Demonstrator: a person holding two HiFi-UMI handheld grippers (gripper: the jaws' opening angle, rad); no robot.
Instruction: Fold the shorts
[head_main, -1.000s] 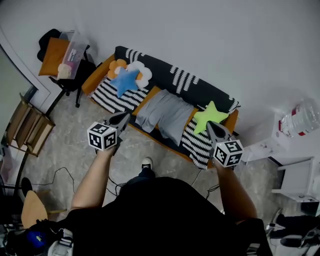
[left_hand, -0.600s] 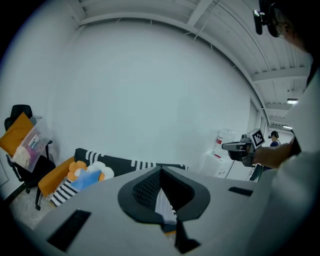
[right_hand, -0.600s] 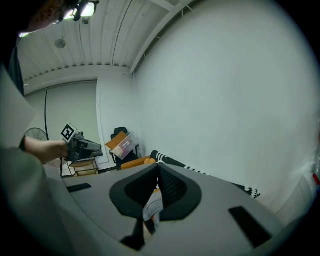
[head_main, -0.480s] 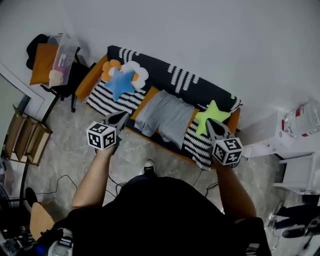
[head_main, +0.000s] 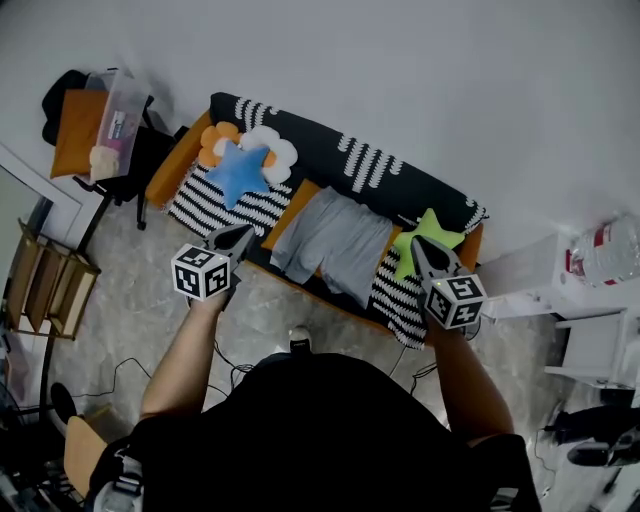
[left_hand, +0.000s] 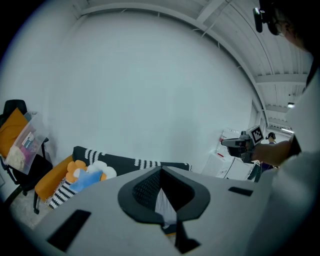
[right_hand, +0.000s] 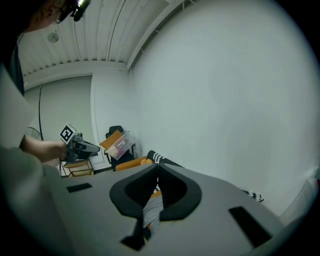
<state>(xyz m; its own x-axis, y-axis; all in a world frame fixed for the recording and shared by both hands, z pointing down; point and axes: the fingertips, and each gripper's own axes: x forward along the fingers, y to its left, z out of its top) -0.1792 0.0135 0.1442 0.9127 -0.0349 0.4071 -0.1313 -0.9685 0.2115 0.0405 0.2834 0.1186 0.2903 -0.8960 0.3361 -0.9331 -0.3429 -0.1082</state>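
Grey shorts (head_main: 332, 240) lie spread flat on the seat of a black, white and orange sofa (head_main: 330, 150). Both grippers are held in the air in front of the sofa, apart from the shorts. My left gripper (head_main: 242, 234) is off the shorts' left side, jaws shut and empty. My right gripper (head_main: 418, 245) is off their right side, by the green star cushion (head_main: 432, 228), also shut and empty. In the left gripper view the shut left gripper (left_hand: 161, 170) leaves a slit that shows a strip of the shorts (left_hand: 165, 210). The right gripper (right_hand: 157, 165) frames the shorts (right_hand: 150, 212) likewise.
A blue star cushion (head_main: 238, 170) and a flower cushion (head_main: 275, 145) lie at the sofa's left end. A chair with an orange cushion and a plastic box (head_main: 105, 115) stands left. A water bottle (head_main: 605, 250), white furniture (head_main: 590, 350) and a wooden rack (head_main: 40, 290) flank the floor.
Both shut grippers have moved forward toward the sofa together. In the head view the right gripper's tip now overlaps the green star cushion.
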